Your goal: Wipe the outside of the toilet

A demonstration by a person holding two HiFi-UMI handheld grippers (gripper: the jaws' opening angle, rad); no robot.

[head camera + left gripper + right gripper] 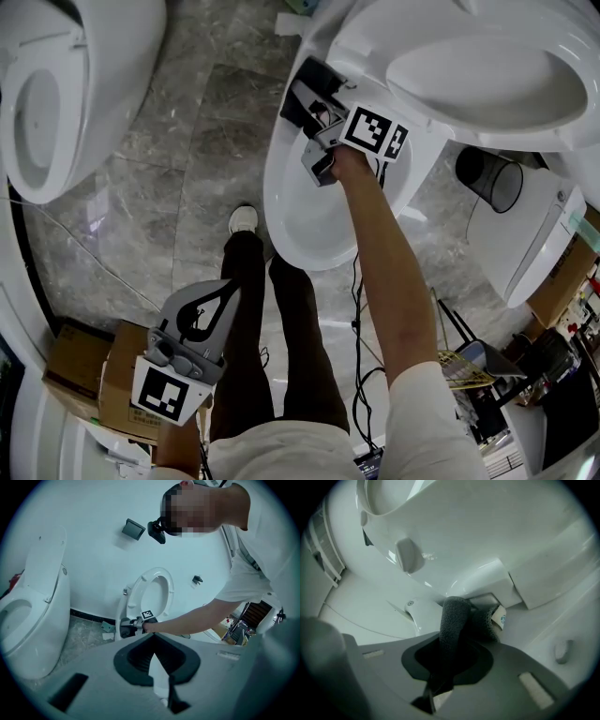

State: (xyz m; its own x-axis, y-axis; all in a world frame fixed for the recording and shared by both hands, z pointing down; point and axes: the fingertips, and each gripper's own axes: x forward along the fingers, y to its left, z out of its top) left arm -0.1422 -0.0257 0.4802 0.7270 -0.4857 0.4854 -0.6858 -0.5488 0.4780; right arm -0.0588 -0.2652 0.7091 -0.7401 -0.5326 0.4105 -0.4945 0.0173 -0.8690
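A white toilet [309,211] with its seat [487,70] raised fills the top of the head view. My right gripper [314,98] is shut on a dark cloth [302,101] and presses it against the toilet's rim by the hinge. In the right gripper view the cloth [453,620] is rolled between the jaws, its label [500,616] showing, touching the white toilet body [487,536]. My left gripper [227,289] hangs low at the left, shut and empty, away from the toilet. The left gripper [153,637] view shows the toilet [151,592] and the right gripper [127,627] from afar.
A second toilet [47,103] stands at the upper left. A black waste bin [492,178] and another white toilet lid [525,234] lie to the right. Cardboard boxes [89,370] sit at the lower left. Cables [361,309] run over the marble floor.
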